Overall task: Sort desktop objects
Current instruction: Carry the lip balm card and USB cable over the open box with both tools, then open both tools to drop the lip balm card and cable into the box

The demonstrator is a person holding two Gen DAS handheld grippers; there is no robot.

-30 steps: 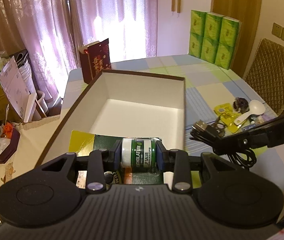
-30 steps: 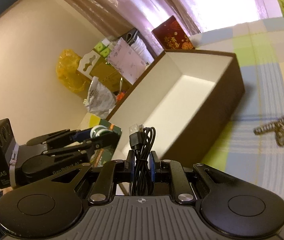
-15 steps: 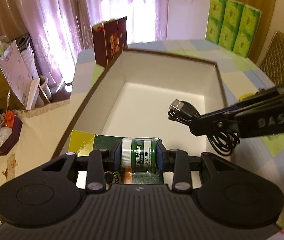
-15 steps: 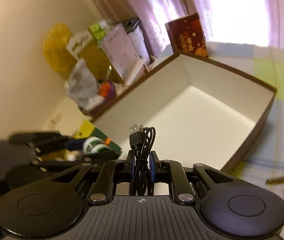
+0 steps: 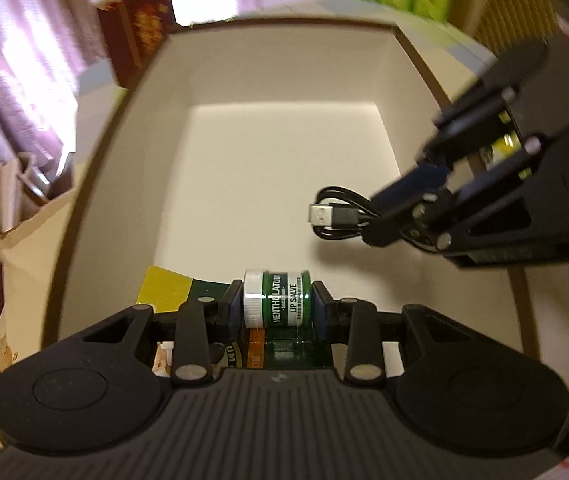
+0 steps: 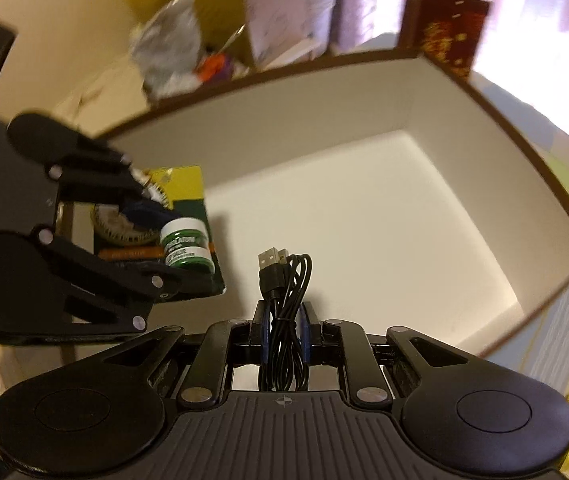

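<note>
Both grippers hang over the open white box (image 5: 284,184). Left gripper (image 5: 277,307) clamps the lip salve pack (image 5: 277,298); right gripper (image 6: 283,332) pinches the coiled USB cable (image 6: 284,280), apparently clear of the floor.

A green lip salve jar (image 5: 277,298) on its packaging card is clamped sideways in the left hand-held gripper (image 5: 277,300); a coiled black USB cable (image 6: 284,300) is pinched in the right hand-held gripper (image 6: 283,330), both over the open white box (image 5: 284,80).

The green jar (image 5: 277,298) has a label that reads "MENTHOLATUM" and "LIP SALVE"; smaller print is unreadable.
</note>
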